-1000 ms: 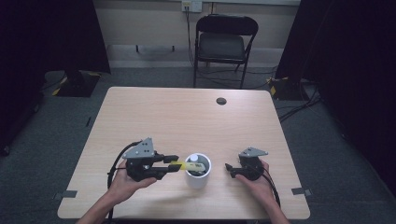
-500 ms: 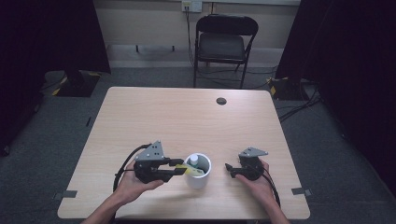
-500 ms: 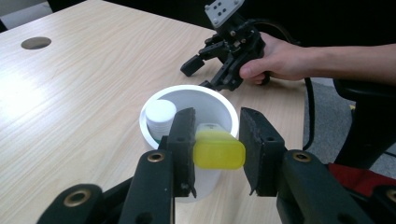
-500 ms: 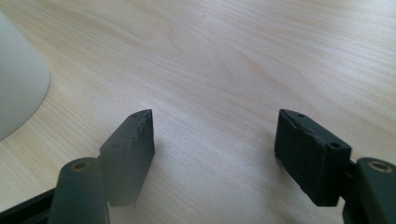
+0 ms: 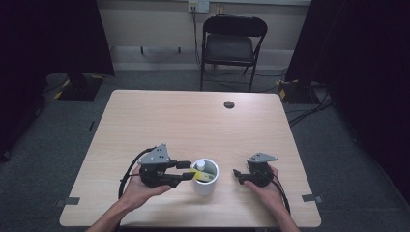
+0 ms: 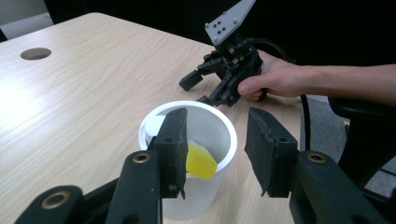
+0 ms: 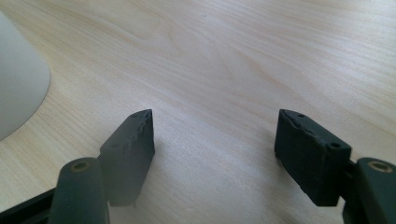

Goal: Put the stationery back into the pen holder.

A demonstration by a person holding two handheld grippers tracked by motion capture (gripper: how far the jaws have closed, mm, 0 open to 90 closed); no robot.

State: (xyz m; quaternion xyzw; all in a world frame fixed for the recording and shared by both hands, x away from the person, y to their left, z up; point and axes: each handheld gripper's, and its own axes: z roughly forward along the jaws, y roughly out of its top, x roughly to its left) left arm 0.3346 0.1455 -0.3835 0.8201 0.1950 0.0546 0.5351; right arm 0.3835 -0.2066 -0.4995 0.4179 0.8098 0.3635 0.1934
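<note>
My left tongs (image 6: 212,149) over white cup (image 5: 205,176) near bench (image 5: 193,121) front edge, jaws just opening to drop yellow piece (image 6: 200,161) inside; piece now free. My right tongs (image 7: 215,154) apart, parked clear, empty.

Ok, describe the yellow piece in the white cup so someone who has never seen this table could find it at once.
Start at the pale wooden table and go to its near edge, where a white cup stands between the left gripper and the right gripper. The yellow piece leans inside the cup against its wall. It is the one bright yellow thing; a white object lies beside it.
</note>
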